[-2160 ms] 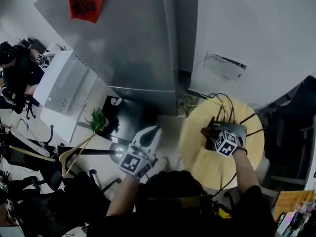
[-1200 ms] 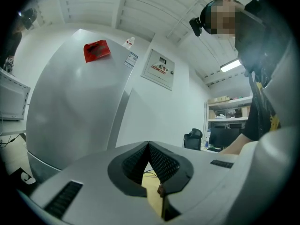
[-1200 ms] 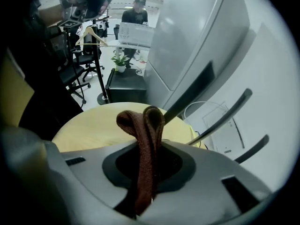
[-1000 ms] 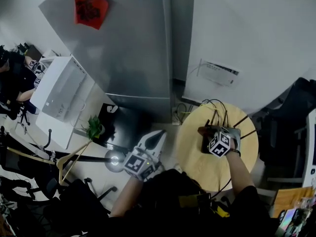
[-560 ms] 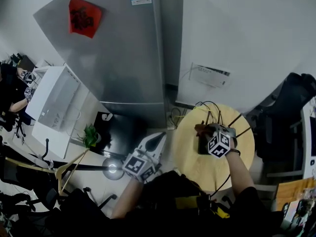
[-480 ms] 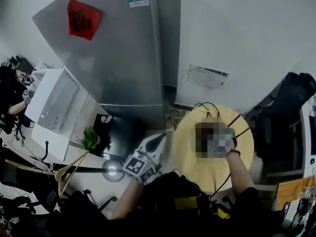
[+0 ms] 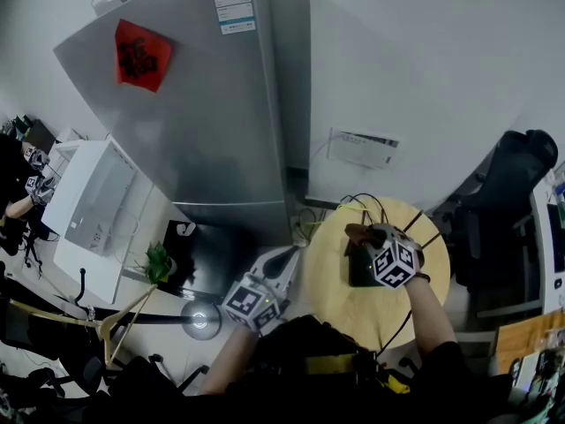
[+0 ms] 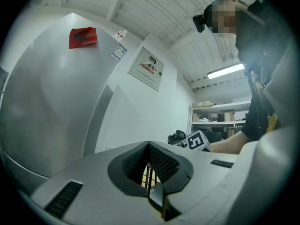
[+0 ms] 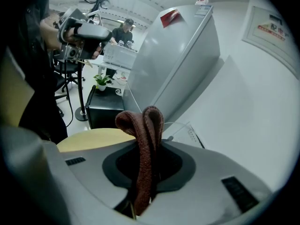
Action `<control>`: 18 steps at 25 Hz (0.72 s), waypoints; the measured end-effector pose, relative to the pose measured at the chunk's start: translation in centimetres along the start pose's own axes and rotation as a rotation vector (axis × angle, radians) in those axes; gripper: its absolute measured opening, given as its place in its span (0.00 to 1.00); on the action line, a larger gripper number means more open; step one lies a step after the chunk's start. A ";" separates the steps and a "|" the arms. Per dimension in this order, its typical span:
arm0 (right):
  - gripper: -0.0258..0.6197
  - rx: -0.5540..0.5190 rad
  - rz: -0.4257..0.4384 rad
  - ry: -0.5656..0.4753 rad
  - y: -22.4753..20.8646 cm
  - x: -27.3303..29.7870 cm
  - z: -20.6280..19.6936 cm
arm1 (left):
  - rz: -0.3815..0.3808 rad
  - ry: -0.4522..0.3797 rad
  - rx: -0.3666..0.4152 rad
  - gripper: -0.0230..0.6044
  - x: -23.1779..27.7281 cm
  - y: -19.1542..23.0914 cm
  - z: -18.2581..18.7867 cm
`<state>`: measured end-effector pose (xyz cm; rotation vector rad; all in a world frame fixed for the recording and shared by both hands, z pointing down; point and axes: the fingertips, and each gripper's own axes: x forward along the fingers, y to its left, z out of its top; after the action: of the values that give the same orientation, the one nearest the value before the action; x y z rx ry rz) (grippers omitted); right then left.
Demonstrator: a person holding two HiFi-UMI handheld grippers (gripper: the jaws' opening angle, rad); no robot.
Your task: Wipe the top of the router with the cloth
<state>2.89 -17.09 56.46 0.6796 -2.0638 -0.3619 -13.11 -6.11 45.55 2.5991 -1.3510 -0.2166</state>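
In the head view a black router (image 7: 356,268) lies on a small round wooden table (image 7: 353,312), with its antennas (image 7: 427,223) pointing back right. My right gripper (image 7: 362,238) is over the router, shut on a brown cloth (image 7: 357,231). The right gripper view shows that cloth (image 9: 144,135) folded and standing up between the jaws of the right gripper (image 9: 147,175); the router is hidden under the gripper there. My left gripper (image 7: 286,258) hangs off the table's left edge, away from the router. The left gripper (image 8: 151,172) is shut with nothing held.
A grey fridge (image 7: 212,122) and a white wall with a small box (image 7: 362,149) stand behind the table. Cables (image 7: 364,205) run off the table's back. A black cabinet (image 7: 190,244) with a plant (image 7: 157,260) sits at the left, a dark chair (image 7: 503,193) at the right.
The head view has tilted upward, so more of the fridge shows. My right gripper stays over the router with the cloth, shifted a little. The left gripper has kept its place beside the table.
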 end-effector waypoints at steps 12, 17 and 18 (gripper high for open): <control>0.14 0.151 0.012 0.069 -1.6 0.4 -3.7 | -0.018 0.001 0.009 0.02 0.3 0.4 0.0; 0.14 0.303 0.169 0.245 2.4 4.9 -10.0 | -0.010 0.044 0.001 0.02 0.4 -0.1 -1.3; 0.14 0.328 0.191 0.261 3.0 5.5 -10.4 | -0.008 0.060 -0.002 0.02 0.4 -0.1 -1.6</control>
<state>8.21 -17.87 67.37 0.6744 -1.9313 0.1718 -12.42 -6.20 47.03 2.5881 -1.3202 -0.1404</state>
